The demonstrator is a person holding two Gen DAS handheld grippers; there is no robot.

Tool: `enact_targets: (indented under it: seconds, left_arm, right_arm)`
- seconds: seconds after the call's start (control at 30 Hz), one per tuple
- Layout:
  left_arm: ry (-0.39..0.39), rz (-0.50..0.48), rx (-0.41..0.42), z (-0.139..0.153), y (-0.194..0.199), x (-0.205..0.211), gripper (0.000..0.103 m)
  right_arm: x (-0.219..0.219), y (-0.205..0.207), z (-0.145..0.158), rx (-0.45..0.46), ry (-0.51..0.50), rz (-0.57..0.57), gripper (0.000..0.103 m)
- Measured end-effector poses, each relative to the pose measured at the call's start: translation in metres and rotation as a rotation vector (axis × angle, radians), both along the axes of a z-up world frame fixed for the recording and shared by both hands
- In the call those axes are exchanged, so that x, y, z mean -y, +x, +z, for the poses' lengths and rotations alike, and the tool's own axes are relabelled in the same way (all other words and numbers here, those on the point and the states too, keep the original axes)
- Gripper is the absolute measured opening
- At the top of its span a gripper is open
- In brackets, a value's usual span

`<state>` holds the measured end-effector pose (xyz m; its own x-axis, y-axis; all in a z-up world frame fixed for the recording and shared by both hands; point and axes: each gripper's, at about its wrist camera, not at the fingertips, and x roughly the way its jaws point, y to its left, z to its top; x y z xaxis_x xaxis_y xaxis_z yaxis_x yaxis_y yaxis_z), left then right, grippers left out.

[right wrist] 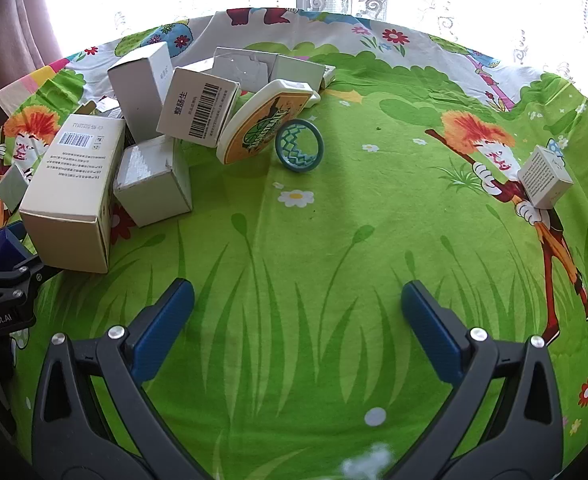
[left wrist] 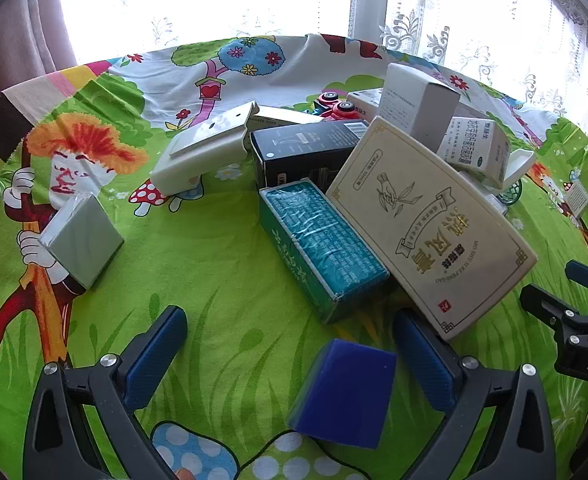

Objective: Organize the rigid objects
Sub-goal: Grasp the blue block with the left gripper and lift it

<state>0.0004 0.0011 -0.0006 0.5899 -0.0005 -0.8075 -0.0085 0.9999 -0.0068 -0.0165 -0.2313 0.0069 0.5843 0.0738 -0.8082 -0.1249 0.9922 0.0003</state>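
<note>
Left tongs (left wrist: 289,340): spread wide, gripping nothing, tilted down at the tablecloth (left wrist: 221,280).
Right tongs (right wrist: 298,312): spread wide too, nothing between the pads, only bare cloth below.
Containers: all boxes shut, contents not visible.
Blue block (left wrist: 344,392): on the cloth between the left pads, nearer the right-hand one, touching neither.
Teal box (left wrist: 322,240): just beyond the block, with the cream box (left wrist: 430,224) leaning on it.
Black box (left wrist: 306,152): behind the teal one, in the pile.
Grey box (left wrist: 81,240): alone, well to the left.
Ring (right wrist: 300,146): upright against the oval tin (right wrist: 261,124), far ahead of the right tongs.
Small white box (right wrist: 546,178): apart, far right.
</note>
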Motion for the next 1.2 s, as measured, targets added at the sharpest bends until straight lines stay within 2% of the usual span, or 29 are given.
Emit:
enact_targets:
  seconds: [1.2]
  left_arm:
    - [0.001, 0.001, 0.001, -0.0001, 0.0003, 0.0003, 0.103]
  right_arm:
    - [-0.0012, -0.0026, 0.0001, 0.002, 0.001, 0.000, 0.103]
